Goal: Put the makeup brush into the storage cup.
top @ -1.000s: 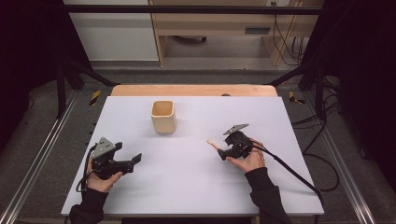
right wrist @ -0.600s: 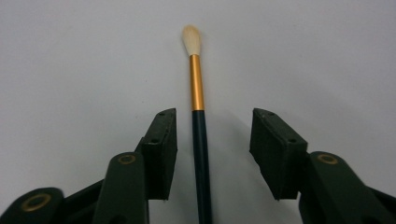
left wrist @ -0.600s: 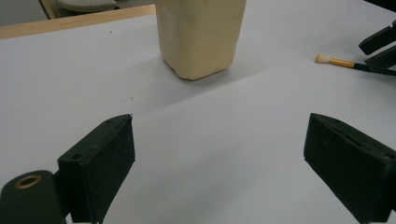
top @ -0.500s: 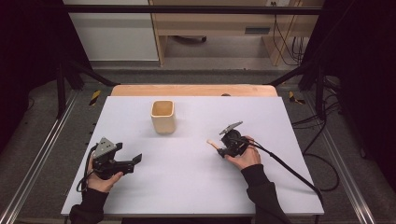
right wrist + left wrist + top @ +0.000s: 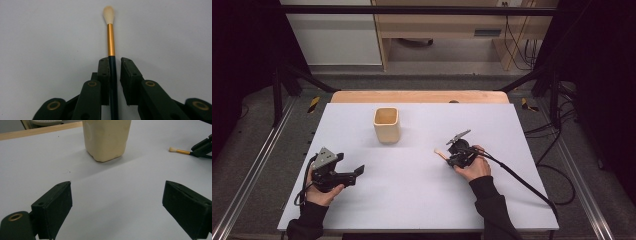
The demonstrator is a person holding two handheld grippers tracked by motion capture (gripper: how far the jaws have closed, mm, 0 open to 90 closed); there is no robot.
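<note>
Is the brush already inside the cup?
No, the brush lies on the white table, its handle between the jaws of the right tool, well apart from the beige cup.

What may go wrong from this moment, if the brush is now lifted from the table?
1. The jaws of the right hand-held gripper have just been closing with the brush between them. Its thin handle sits against one jaw and a narrow slit shows at the other, so it may slip or swing when lifted.
2. The cup stands free on the table. If the brush goes there, its protruding tip could perhaps push the cup over.
</note>
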